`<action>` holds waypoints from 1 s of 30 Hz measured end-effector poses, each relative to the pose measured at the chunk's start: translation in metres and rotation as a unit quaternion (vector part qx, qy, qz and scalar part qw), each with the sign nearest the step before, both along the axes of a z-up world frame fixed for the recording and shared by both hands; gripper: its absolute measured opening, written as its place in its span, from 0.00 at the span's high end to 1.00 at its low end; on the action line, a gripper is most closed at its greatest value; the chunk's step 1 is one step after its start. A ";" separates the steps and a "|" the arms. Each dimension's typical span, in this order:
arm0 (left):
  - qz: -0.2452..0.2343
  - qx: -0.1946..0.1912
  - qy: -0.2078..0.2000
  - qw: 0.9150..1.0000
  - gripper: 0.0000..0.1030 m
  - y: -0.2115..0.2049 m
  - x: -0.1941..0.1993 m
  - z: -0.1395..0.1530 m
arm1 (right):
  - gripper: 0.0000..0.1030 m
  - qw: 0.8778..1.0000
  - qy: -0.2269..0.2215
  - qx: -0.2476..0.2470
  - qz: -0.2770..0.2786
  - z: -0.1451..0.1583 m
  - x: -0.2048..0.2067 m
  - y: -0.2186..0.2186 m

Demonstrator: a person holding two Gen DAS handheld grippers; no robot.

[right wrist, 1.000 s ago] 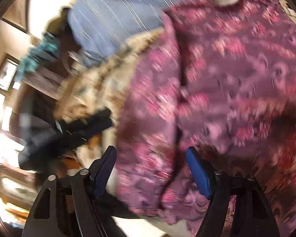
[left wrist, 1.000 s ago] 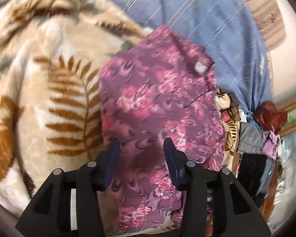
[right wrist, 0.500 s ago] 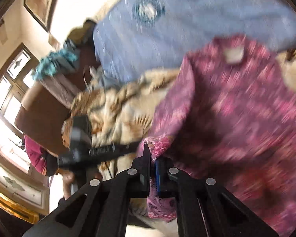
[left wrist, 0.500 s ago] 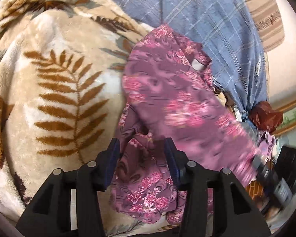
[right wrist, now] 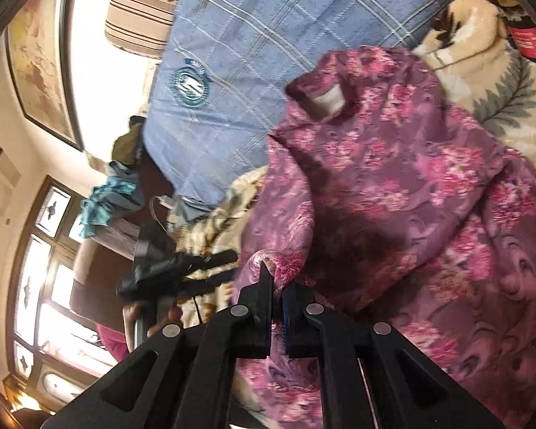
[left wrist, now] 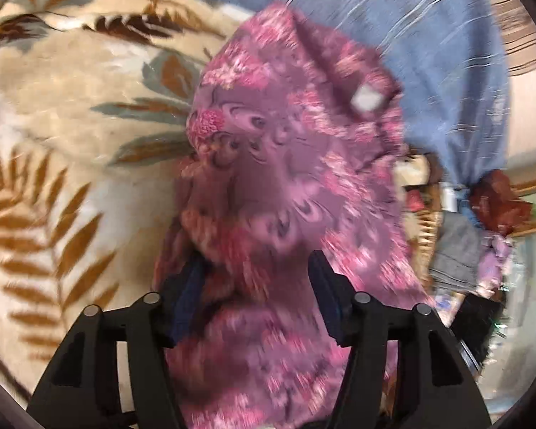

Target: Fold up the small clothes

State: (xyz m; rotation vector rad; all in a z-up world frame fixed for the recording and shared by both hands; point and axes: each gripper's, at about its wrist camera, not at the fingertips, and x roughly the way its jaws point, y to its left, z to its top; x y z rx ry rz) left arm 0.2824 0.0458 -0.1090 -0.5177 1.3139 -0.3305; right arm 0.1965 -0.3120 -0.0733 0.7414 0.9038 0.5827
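Observation:
A small purple shirt with pink flowers lies rumpled on a cream blanket with brown leaf prints. Its white neck label faces up. My left gripper is open, its jaws wide apart over the shirt's lower part, with cloth bunched between them. In the right wrist view the shirt fills the right side. My right gripper is shut on a fold of the shirt's edge. The left gripper shows there at the left, beside the shirt.
A blue checked cloth with a round crest lies behind the shirt. A pile of other clothes sits at the right in the left wrist view. A framed picture and windows stand at the left.
My right gripper went from open to shut on the shirt's edge and pulled it over. The shirt went from flat to bunched. The left gripper stayed open and shifted closer over the cloth.

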 end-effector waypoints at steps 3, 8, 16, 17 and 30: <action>0.019 0.015 -0.031 0.999 0.69 -0.001 -0.002 -0.008 | 0.96 0.999 0.032 0.019 0.004 -0.016 0.003 -0.010; 0.031 -0.011 -0.078 0.996 0.97 0.011 -0.013 0.013 | 0.96 0.998 0.054 0.041 0.003 -0.024 0.005 -0.015; 0.013 -0.033 -0.075 0.997 0.97 0.002 -0.020 0.014 | 0.90 0.998 0.050 -0.005 -0.034 0.004 -0.012 -0.050; 0.014 -0.005 -0.070 0.997 0.97 -0.002 -0.020 0.006 | 0.88 0.994 0.073 -0.055 -0.055 -0.004 -0.009 -0.050; 0.009 0.059 -0.071 0.996 0.91 -0.013 -0.018 -0.010 | 0.26 0.983 0.075 -0.152 -0.073 0.014 -0.028 -0.019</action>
